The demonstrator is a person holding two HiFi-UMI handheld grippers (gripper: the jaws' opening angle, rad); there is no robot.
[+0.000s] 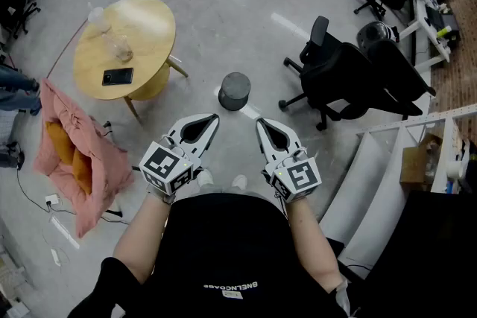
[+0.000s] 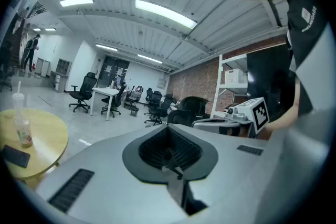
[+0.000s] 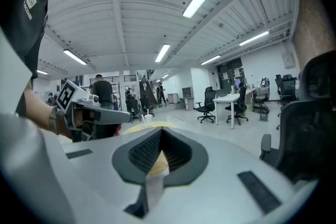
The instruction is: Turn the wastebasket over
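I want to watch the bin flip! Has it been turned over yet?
Not yet. Nothing looks done: the wastebasket stands on the floor, untouched. Nothing is in hand: the left gripper and right gripper are shut, empty and short of it. Left to do: reach it, grip it and tip it over.

Grey round wastebasket, standing on floor
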